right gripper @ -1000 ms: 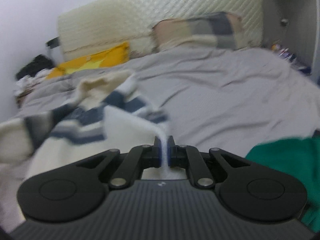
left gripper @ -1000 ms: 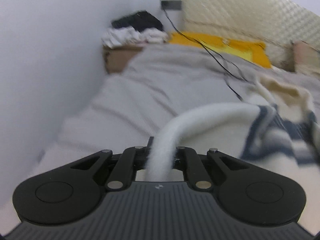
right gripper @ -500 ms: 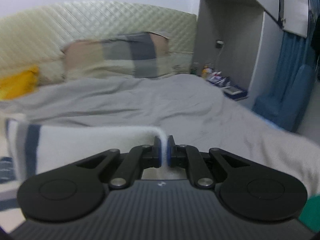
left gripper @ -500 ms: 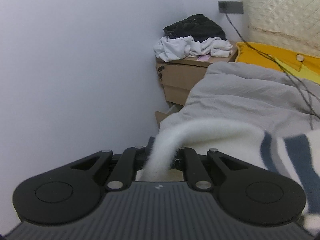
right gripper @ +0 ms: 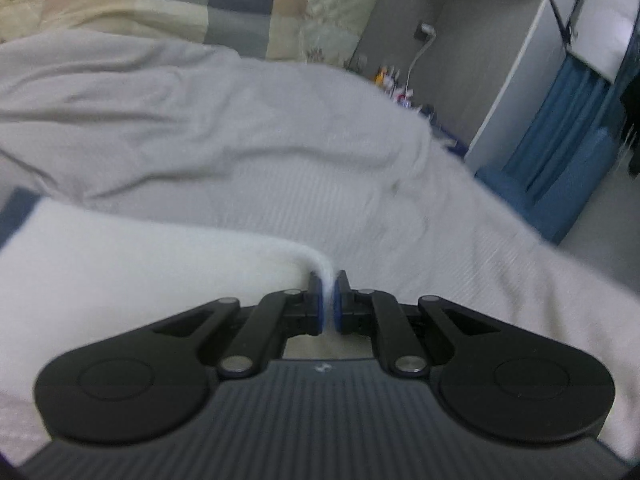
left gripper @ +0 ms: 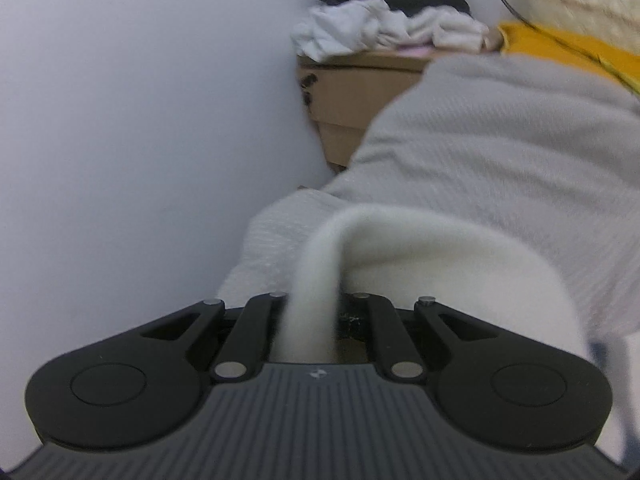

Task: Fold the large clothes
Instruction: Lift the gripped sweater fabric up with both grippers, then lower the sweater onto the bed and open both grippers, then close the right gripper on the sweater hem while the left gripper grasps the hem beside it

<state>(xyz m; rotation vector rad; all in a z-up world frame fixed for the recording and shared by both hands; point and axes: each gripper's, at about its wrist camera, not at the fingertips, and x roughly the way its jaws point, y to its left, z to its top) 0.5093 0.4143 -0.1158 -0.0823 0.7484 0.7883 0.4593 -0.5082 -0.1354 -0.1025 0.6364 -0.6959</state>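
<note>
A large cream knitted sweater point(left gripper: 460, 264) with navy stripes is stretched between my two grippers over the bed. My left gripper point(left gripper: 316, 308) is shut on a thick fold of its edge, which hides the fingertips. My right gripper point(right gripper: 327, 300) is shut on a thin edge of the same sweater point(right gripper: 140, 264) between its blue pads point(right gripper: 316, 300). The cloth spreads to the left of the right gripper, with a navy stripe point(right gripper: 16, 208) at the far left.
The bed has a grey cover point(right gripper: 240, 128) and a patchwork pillow point(right gripper: 180, 4) at the headboard. A wooden nightstand point(left gripper: 348, 96) with piled clothes point(left gripper: 384, 28) stands by the white wall point(left gripper: 140, 120). A yellow pillow point(left gripper: 568, 48) lies at the head. A blue curtain point(right gripper: 560, 136) hangs right.
Both grippers have swung outward and down with the sweater, the left toward the wall and nightstand, the right toward the bed's right side. The sweater has been pulled out flatter between them.
</note>
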